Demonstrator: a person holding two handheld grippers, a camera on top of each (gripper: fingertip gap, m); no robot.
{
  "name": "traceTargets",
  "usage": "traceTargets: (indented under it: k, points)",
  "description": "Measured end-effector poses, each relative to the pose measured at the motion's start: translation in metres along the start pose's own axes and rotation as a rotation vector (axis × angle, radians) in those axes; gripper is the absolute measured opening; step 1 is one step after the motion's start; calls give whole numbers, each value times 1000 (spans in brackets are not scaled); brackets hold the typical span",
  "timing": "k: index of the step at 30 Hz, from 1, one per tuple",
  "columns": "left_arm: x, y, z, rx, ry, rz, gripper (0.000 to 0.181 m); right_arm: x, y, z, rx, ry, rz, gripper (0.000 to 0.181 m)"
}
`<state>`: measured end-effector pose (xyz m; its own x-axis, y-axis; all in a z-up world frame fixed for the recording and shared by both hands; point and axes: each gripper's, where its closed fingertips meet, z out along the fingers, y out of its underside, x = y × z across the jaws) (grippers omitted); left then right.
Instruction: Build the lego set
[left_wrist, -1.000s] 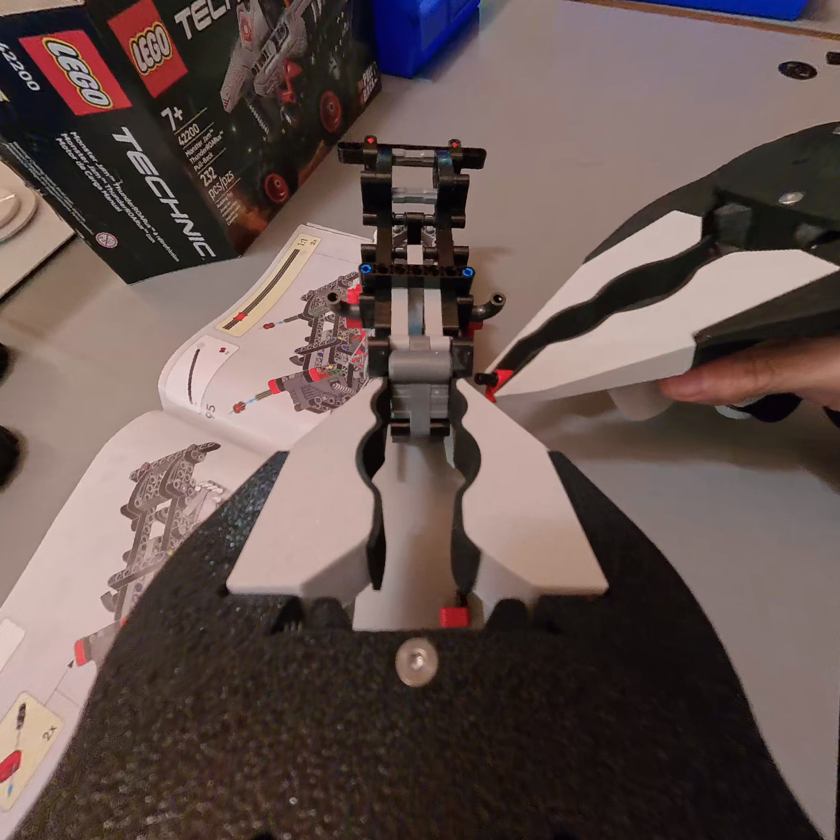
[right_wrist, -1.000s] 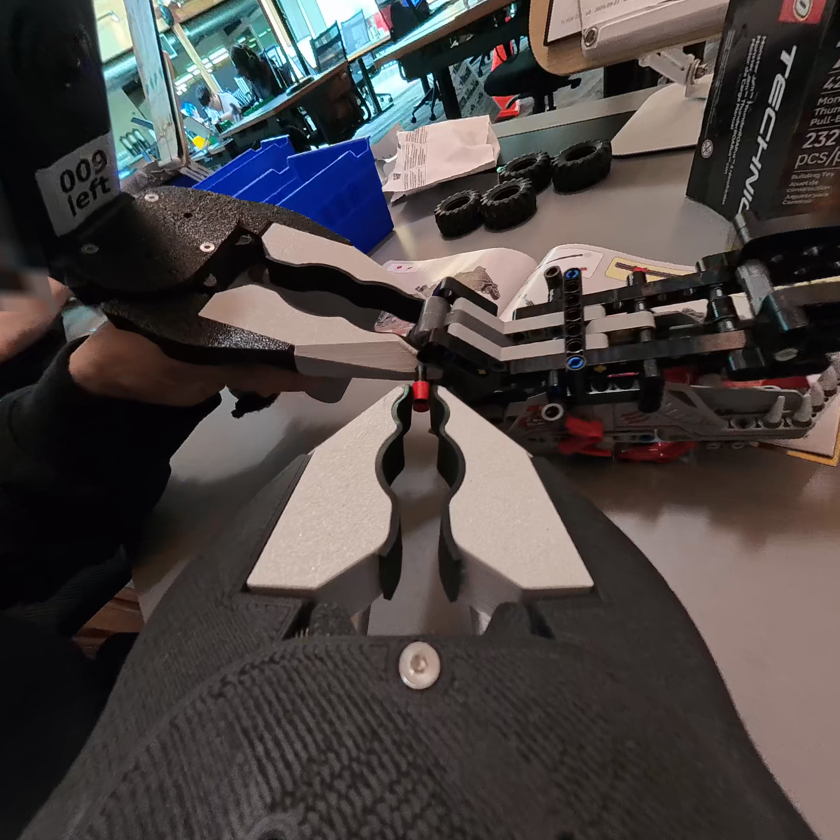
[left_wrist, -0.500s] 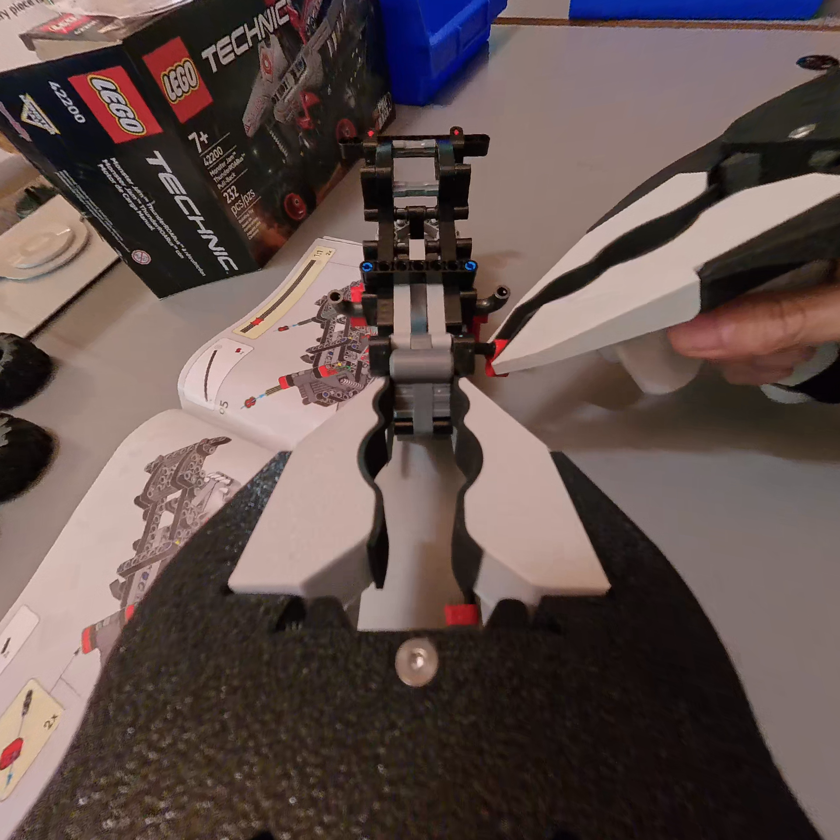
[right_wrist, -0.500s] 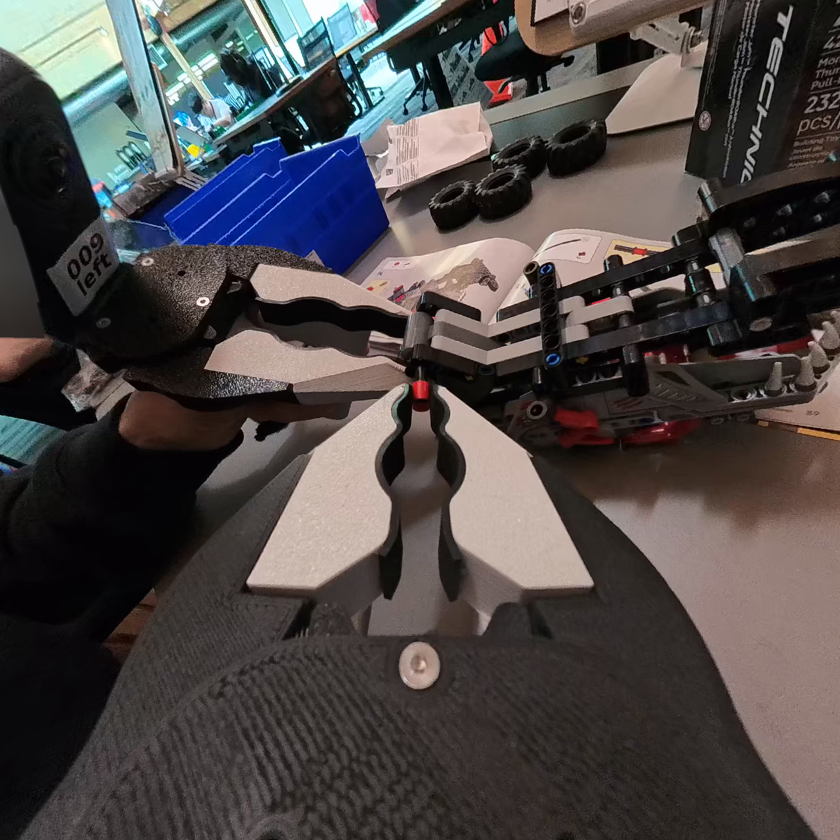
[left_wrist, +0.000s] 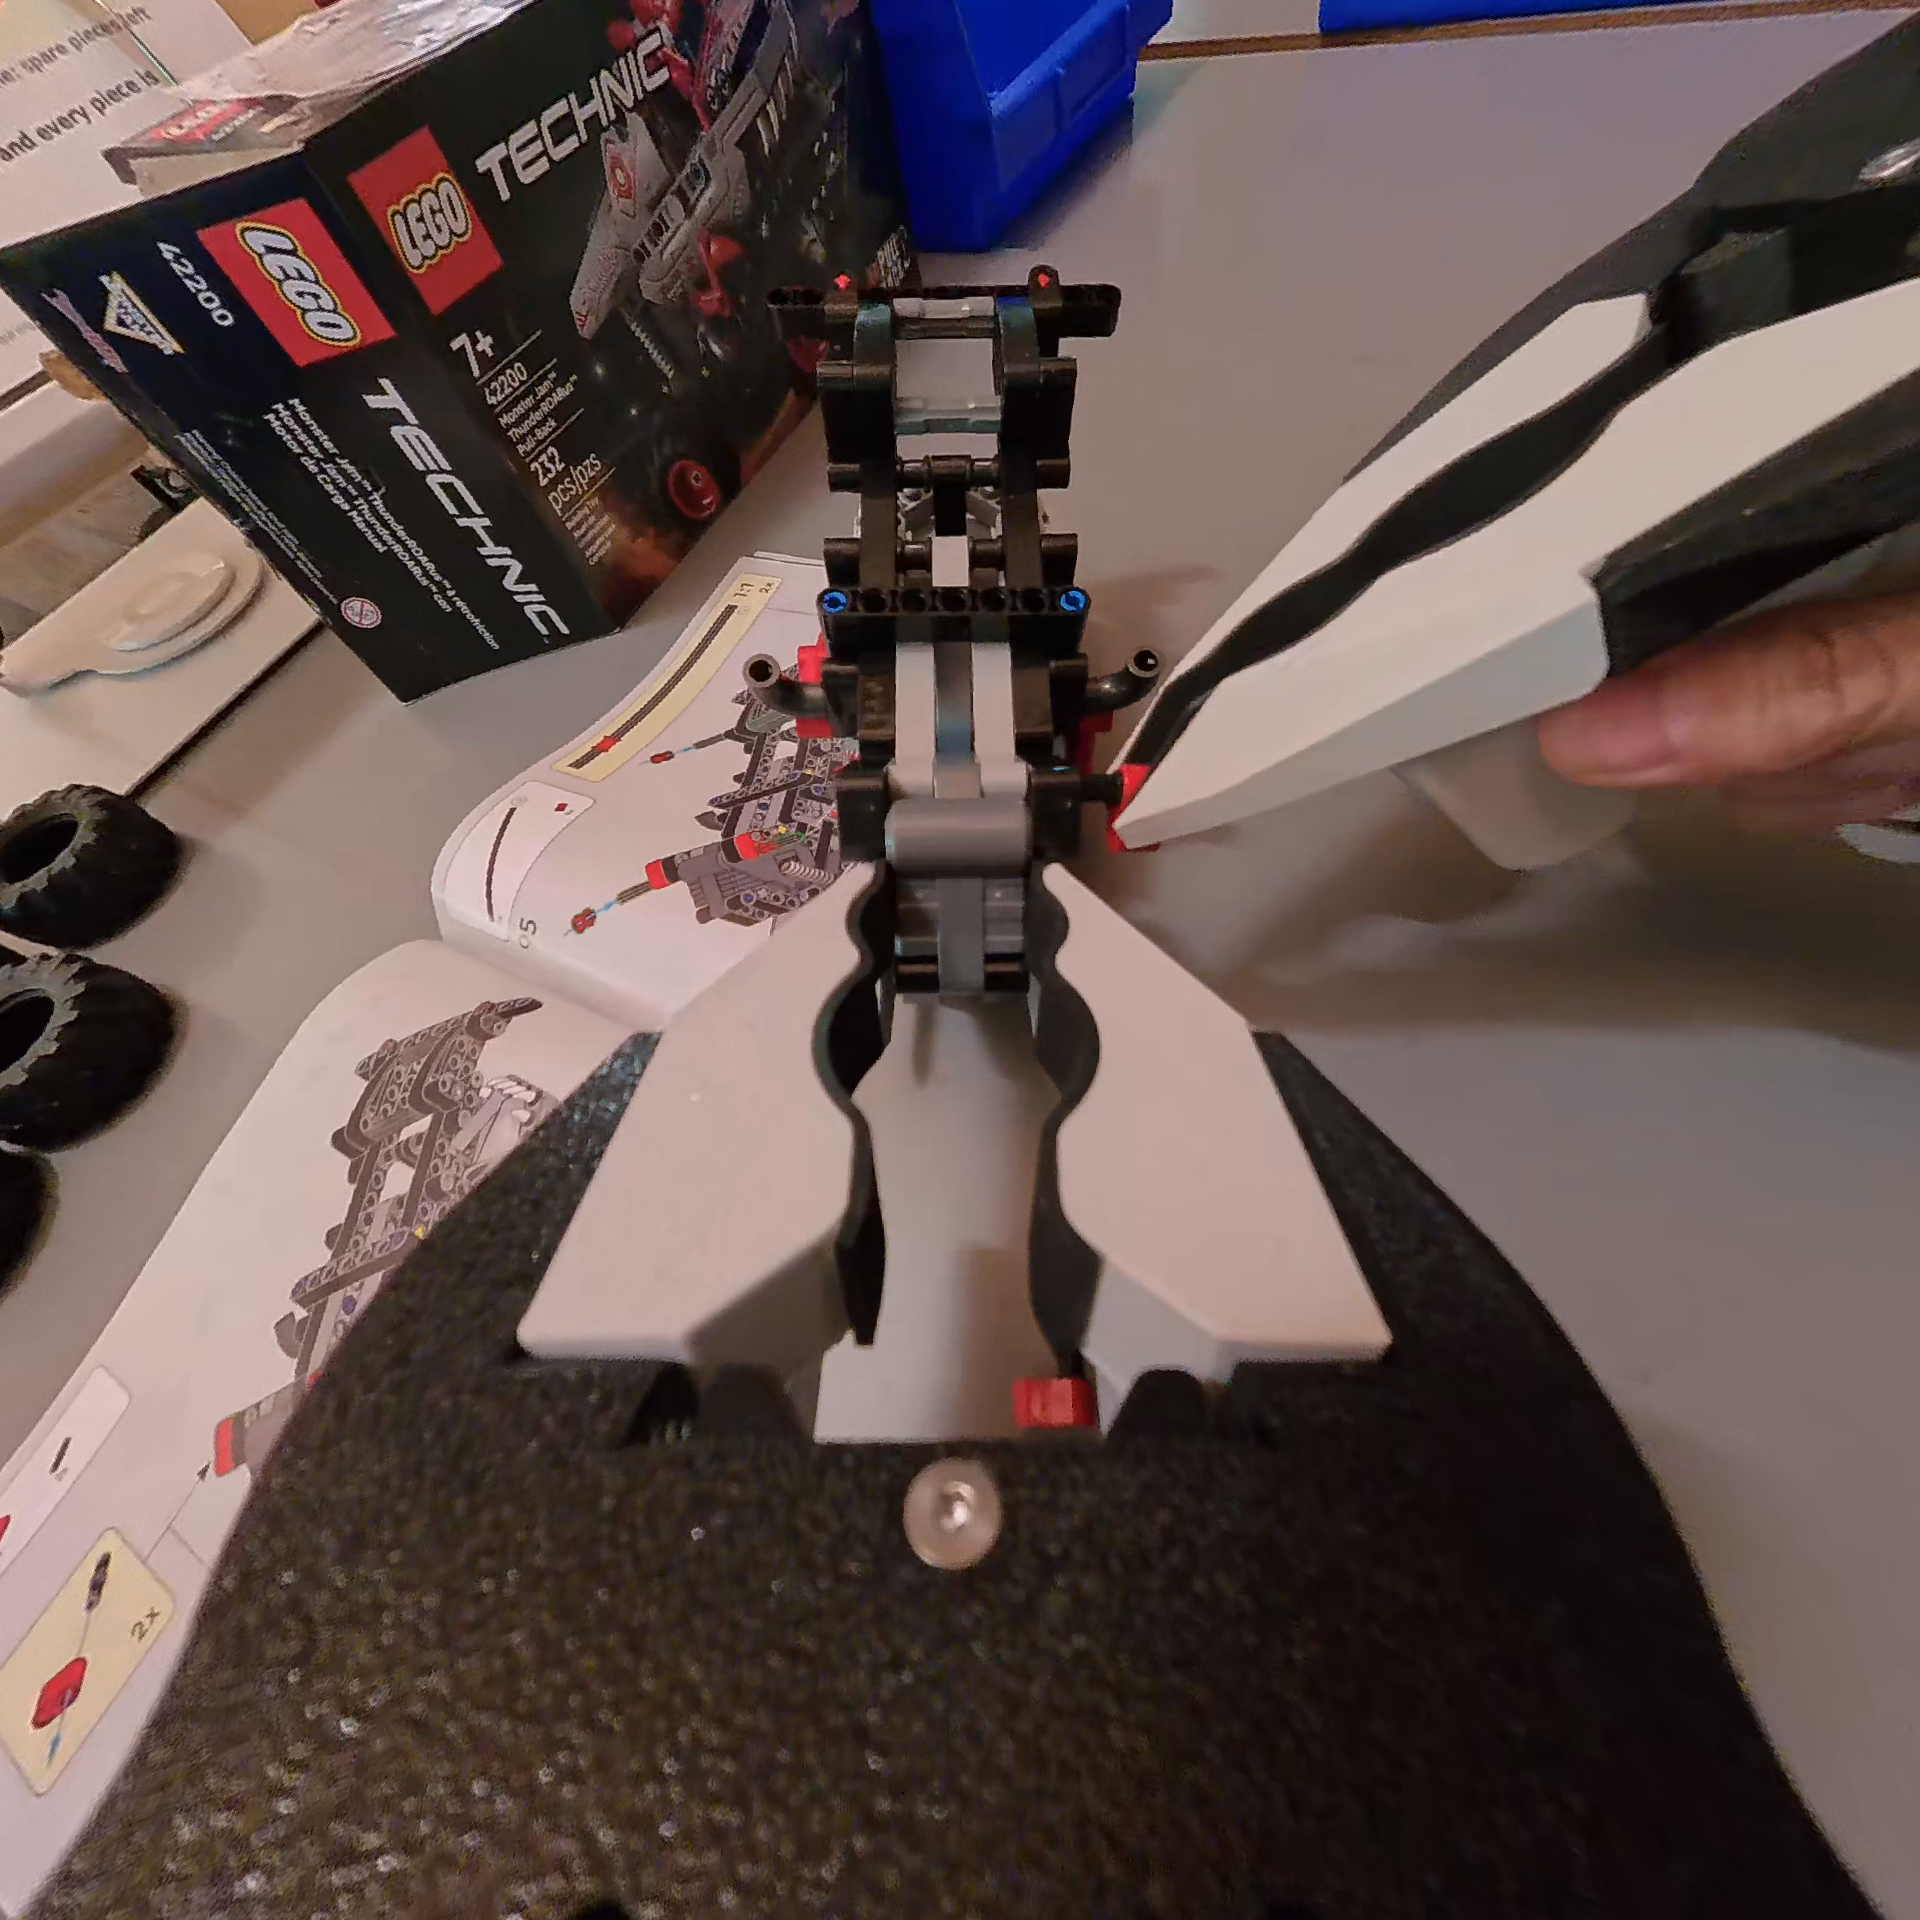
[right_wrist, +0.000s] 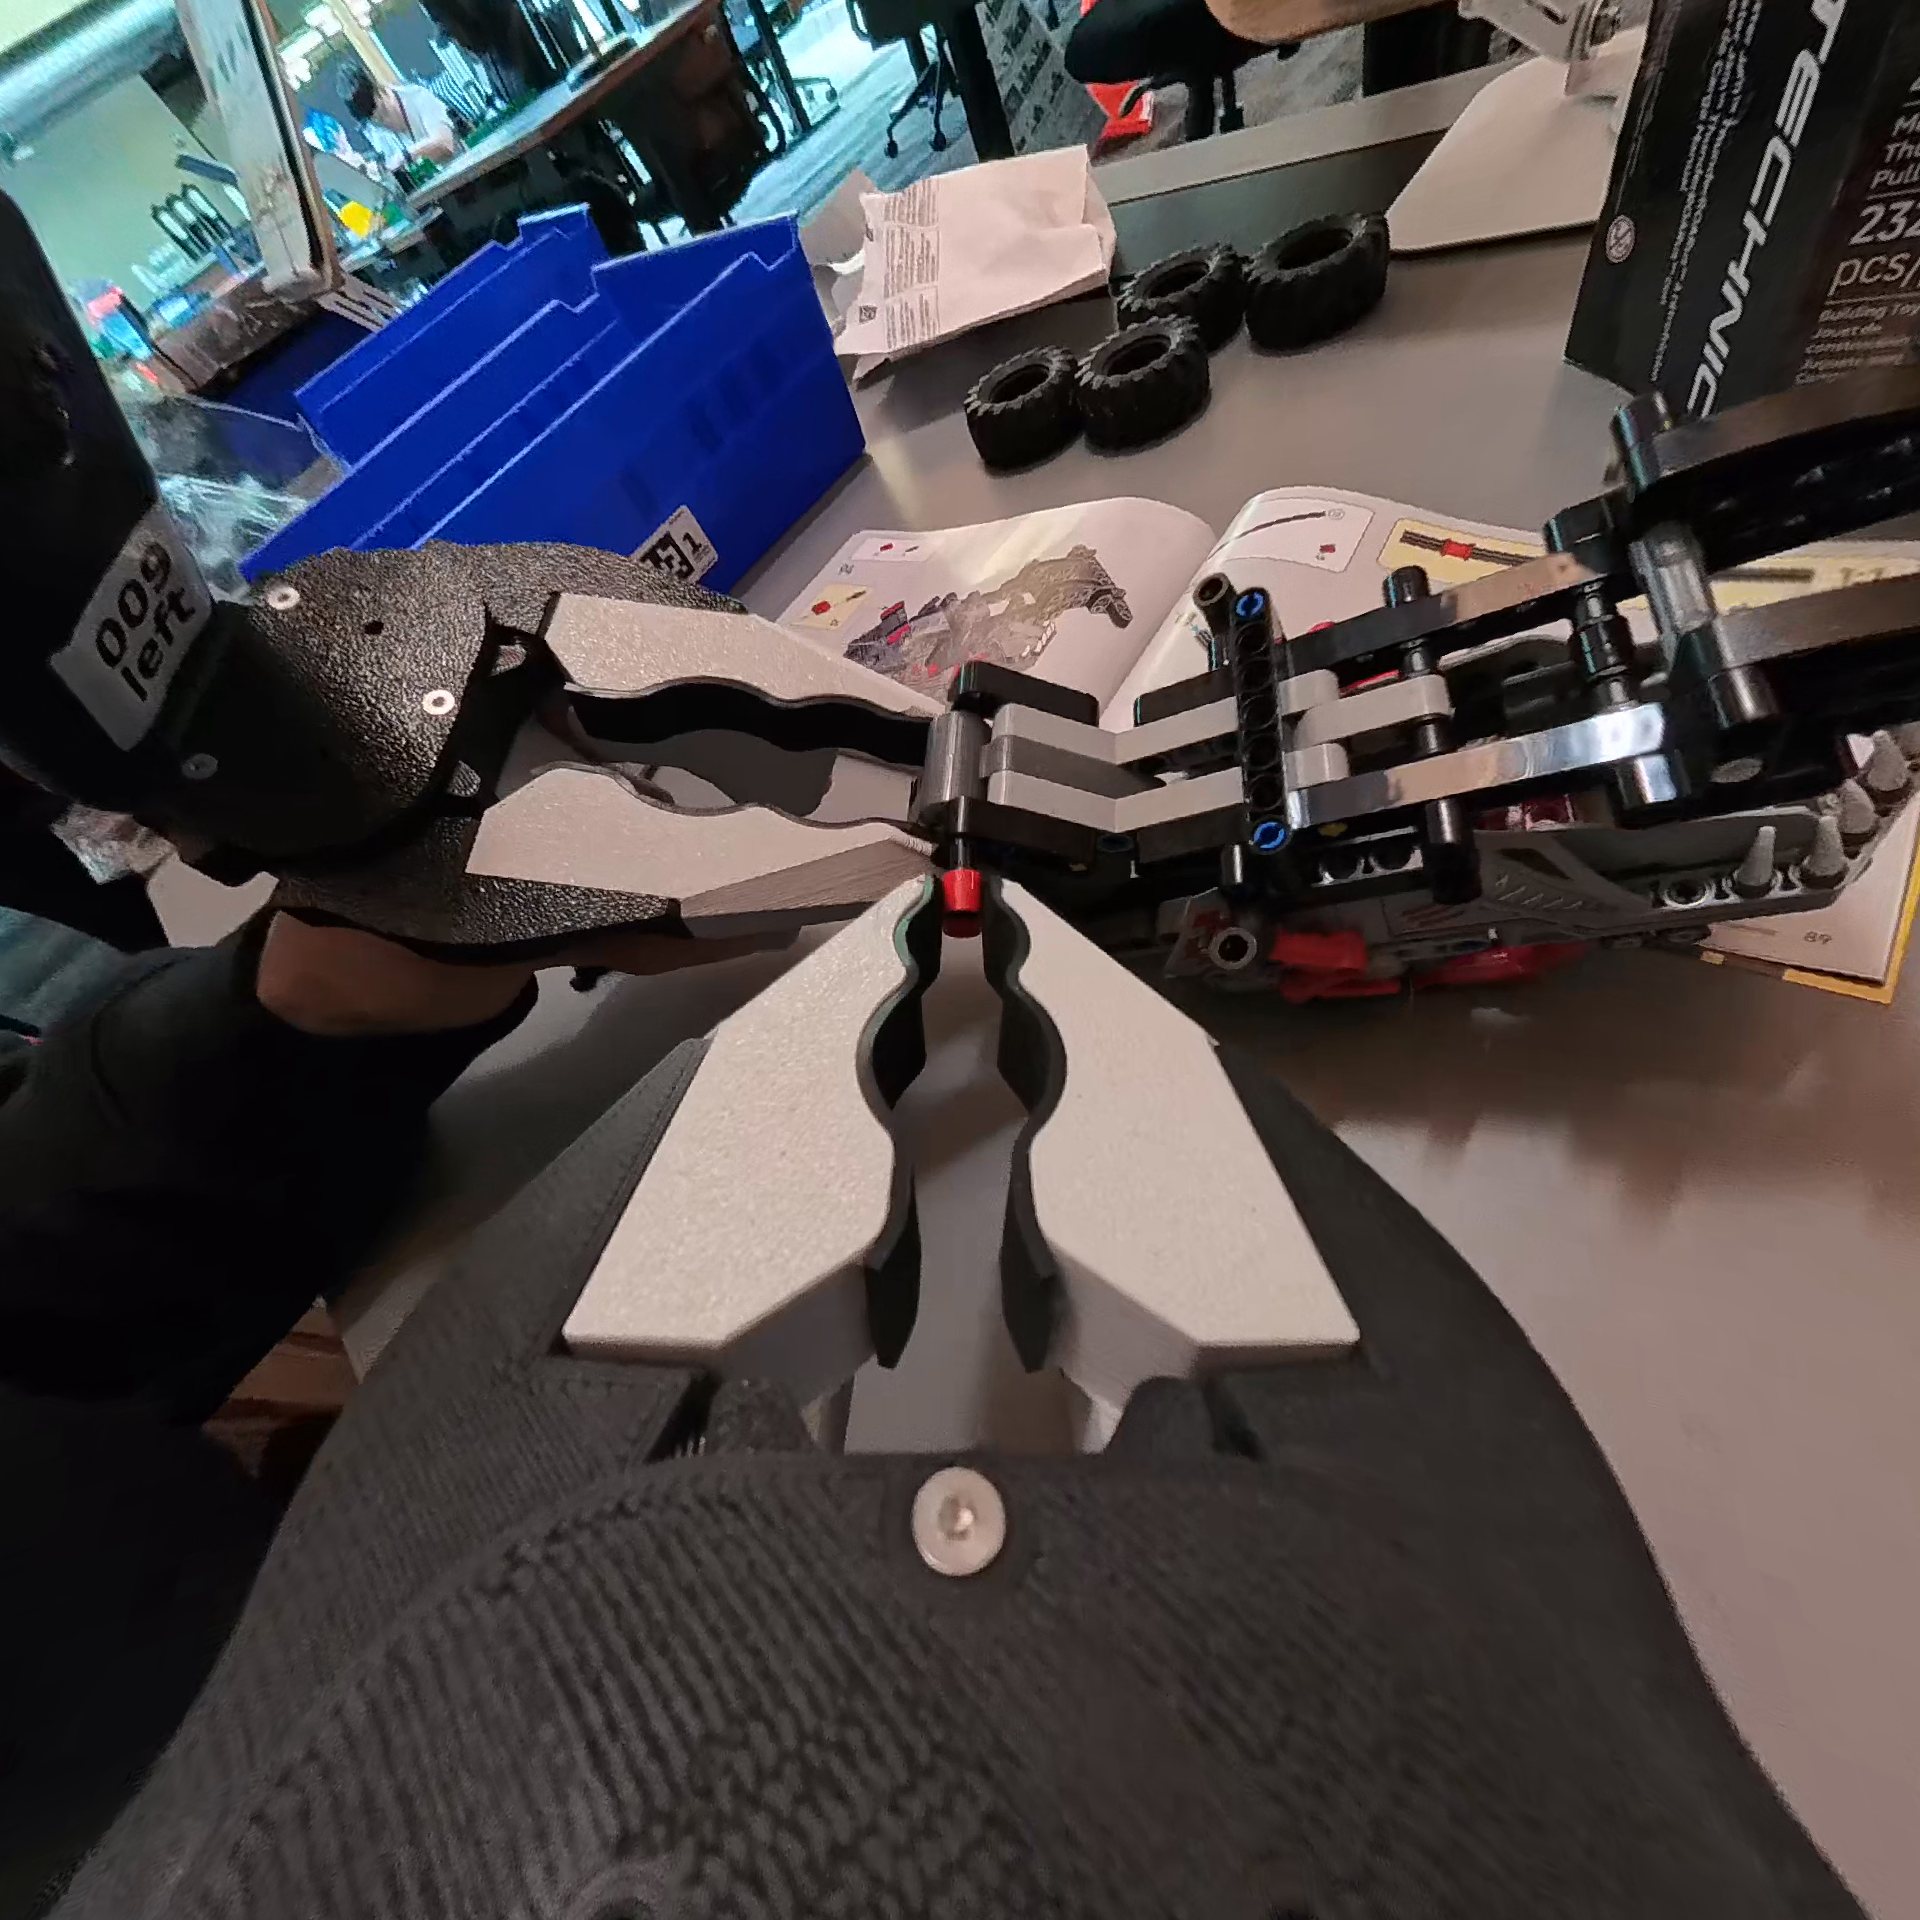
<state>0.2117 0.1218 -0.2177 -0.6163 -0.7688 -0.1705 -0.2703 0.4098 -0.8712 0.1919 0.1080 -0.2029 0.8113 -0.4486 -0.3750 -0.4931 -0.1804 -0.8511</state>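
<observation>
Left wrist view: the left gripper (left_wrist: 956, 935) is clamping the grey-and-black end of the lego chassis (left_wrist: 951, 582), which is extending straight ahead of it; the model's underside is hidden. The right gripper (left_wrist: 1127, 816) is coming in from the right, pinching a small red bush (left_wrist: 1130, 781), mostly covered by its pale wedge fingers.

Right wrist view: the right gripper (right_wrist: 961, 914) is gripping the red bush (right_wrist: 962, 900) on a black axle at the chassis (right_wrist: 1351, 748) end just ahead. The chassis's far end is running out of frame to the right, over the open instruction booklet (right_wrist: 1039, 582). Knobbly black tyres (right_wrist: 1143, 364) are lying well beyond.
</observation>
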Motion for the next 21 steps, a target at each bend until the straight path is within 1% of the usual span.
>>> traceTargets:
  k: [3, 7, 8, 11, 15, 17, 18, 19, 21]
  points:
    - [0, 0, 0, 10, 4, 20, 23, 0, 0, 0, -10, 40, -45, 7]
    - [0, -1, 1, 25, -16, 52, 23, 3, 2, 1, -63, 139, -167, 7]
    - [0, -1, 1, 24, -22, 56, 23, 3, 2, 2, -69, 141, -159, 7]
    - [1, -1, 0, 21, -48, 93, 23, 1, 2, 1, -60, 51, -24, 7]
    - [3, -3, 1, 20, -63, 127, 23, 1, 2, -1, -68, 37, 16, 7]
    - [4, -2, 2, 6, -85, 168, 23, 2, 3, -2, -98, 58, -14, 7]
    - [4, -3, 2, 7, -92, 170, 23, 3, 3, -2, -127, 95, -63, 7]
    - [4, -2, 2, 9, -87, 153, 23, 4, 4, -2, -151, 125, -104, 7]
    - [1, -1, 2, 13, -76, 119, 23, 4, 2, 1, -158, 135, -117, 6]
